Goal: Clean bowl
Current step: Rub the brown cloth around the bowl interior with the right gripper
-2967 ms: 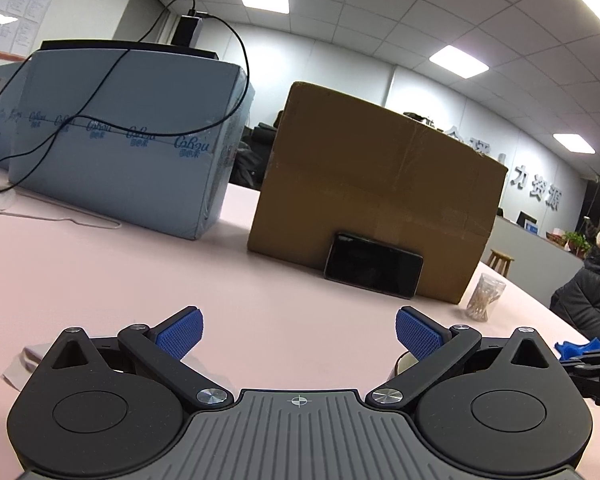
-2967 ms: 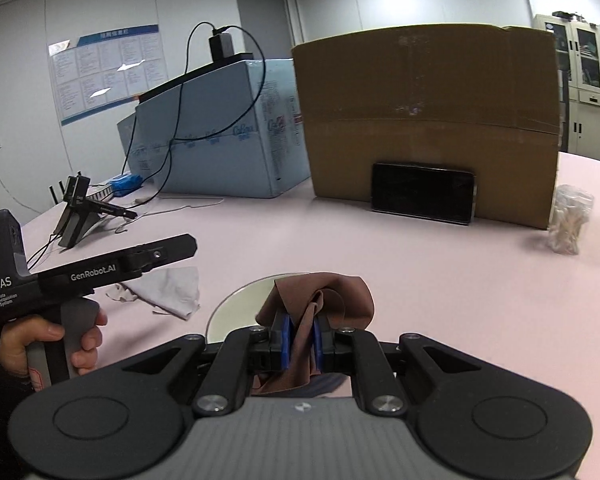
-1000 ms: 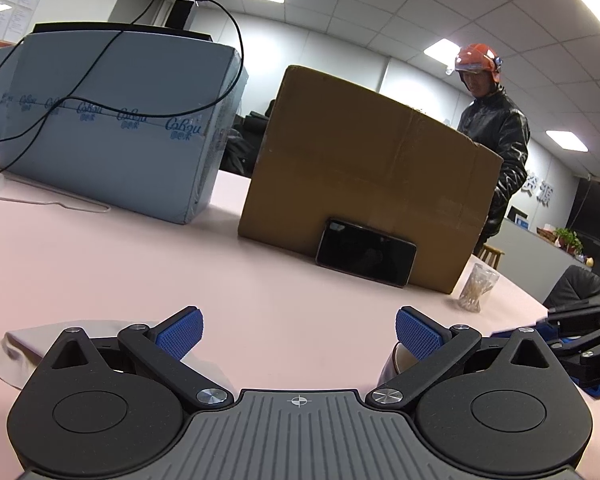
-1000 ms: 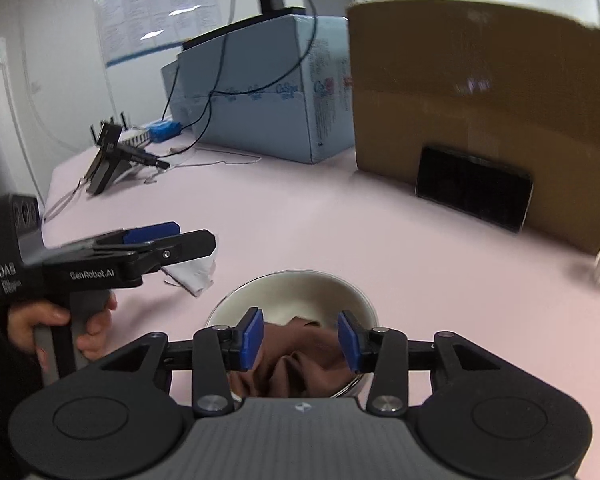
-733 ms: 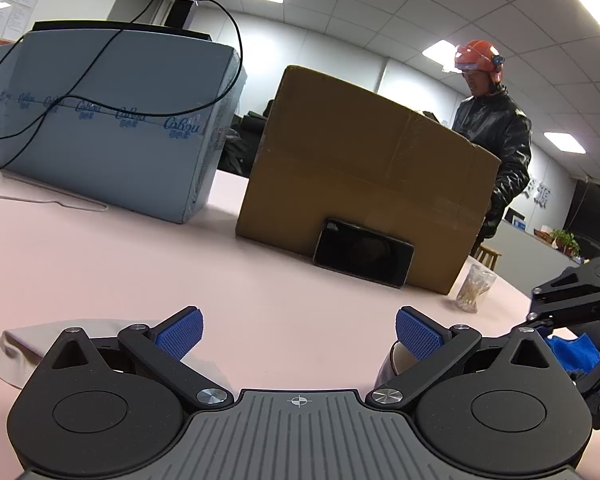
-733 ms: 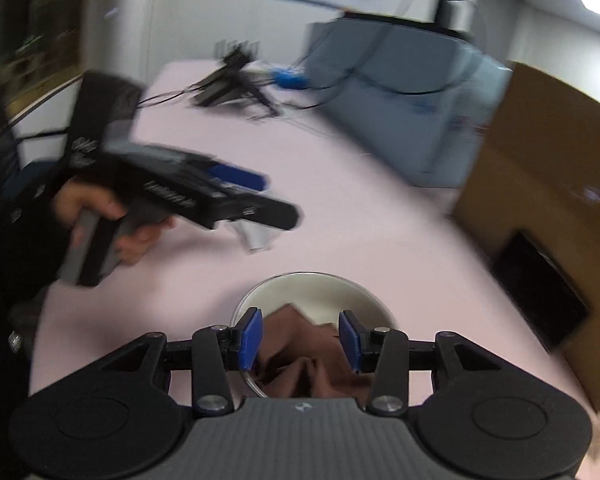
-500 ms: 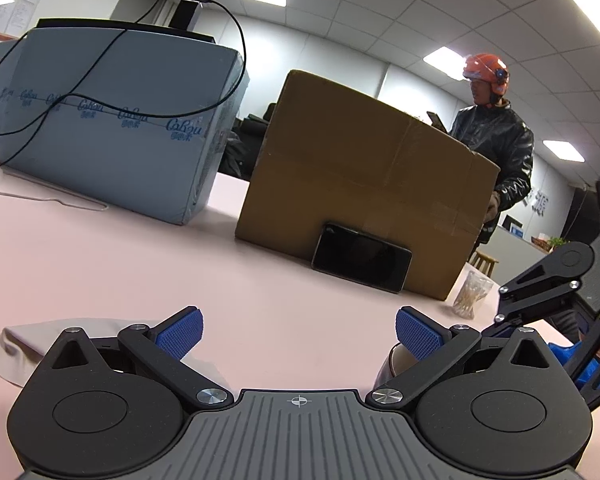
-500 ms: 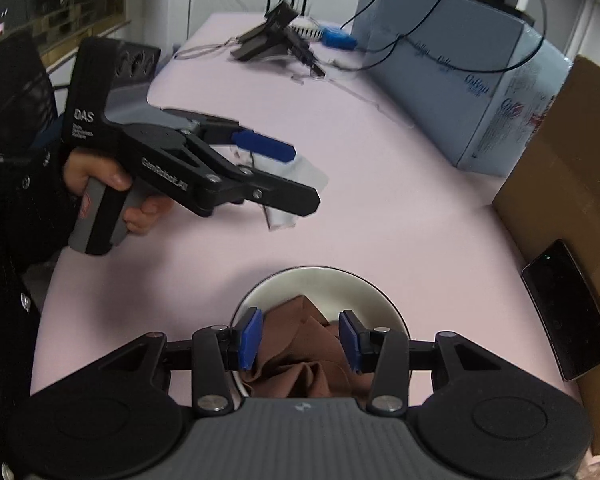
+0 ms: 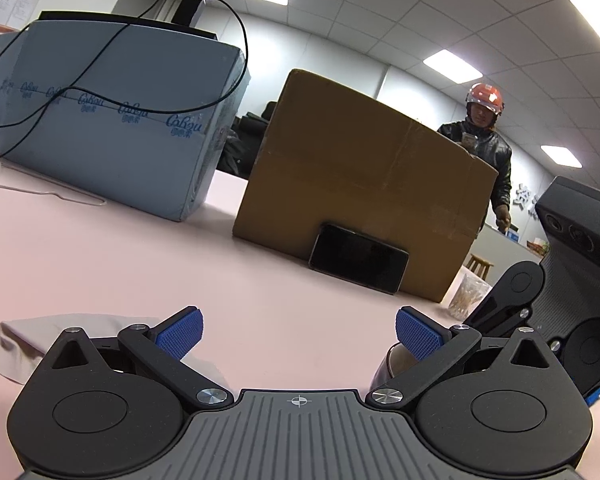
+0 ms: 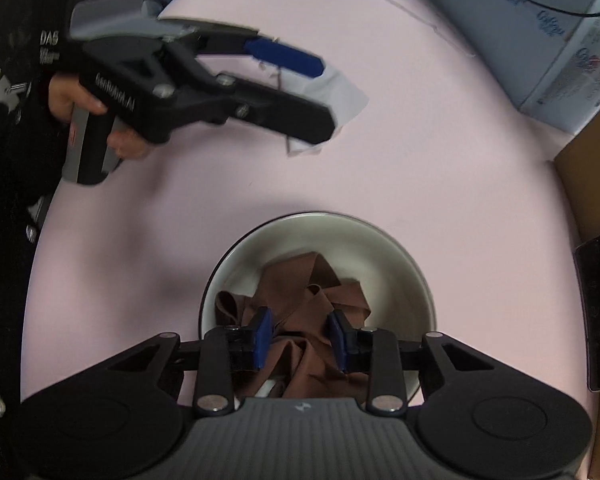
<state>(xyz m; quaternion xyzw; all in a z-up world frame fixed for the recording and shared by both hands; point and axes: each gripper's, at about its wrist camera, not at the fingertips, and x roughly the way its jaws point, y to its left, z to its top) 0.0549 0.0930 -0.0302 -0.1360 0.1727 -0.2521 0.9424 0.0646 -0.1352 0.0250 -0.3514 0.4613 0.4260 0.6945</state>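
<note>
A: Pink tabletop [image 9: 112, 264] is seen in the left wrist view, with a brown carton [image 9: 364, 184] at twelve o'clock and a dark phone [image 9: 358, 258] leaned against its foot. How is the left gripper [image 9: 298, 334] set?

B: Its jaws are spread wide, with nothing held between them. A white rag [image 9: 32, 336] is glimpsed behind the finger at nine o'clock, and a sliver of the bowl [image 9: 390, 360] behind the finger at three o'clock.

A: And in the right wrist view?

B: The bowl [image 10: 400, 276] is found low at six o'clock on the table, with a brown cloth [image 10: 312, 284] crumpled inside it. The right gripper [image 10: 300, 338] is pointed steeply down into it, and its jaws are closing with cloth folds between the pads; whether the cloth is pinched yet cannot be told. The left gripper [image 10: 296, 84] is held at ten o'clock over the rag.

A: What is called for?

B: Probably a thick bunch should be gathered, not one fold, so that firm wiping pressure can be put on the bowl's wall. The bowl might be steadied at its rim by the free gripper.
</note>
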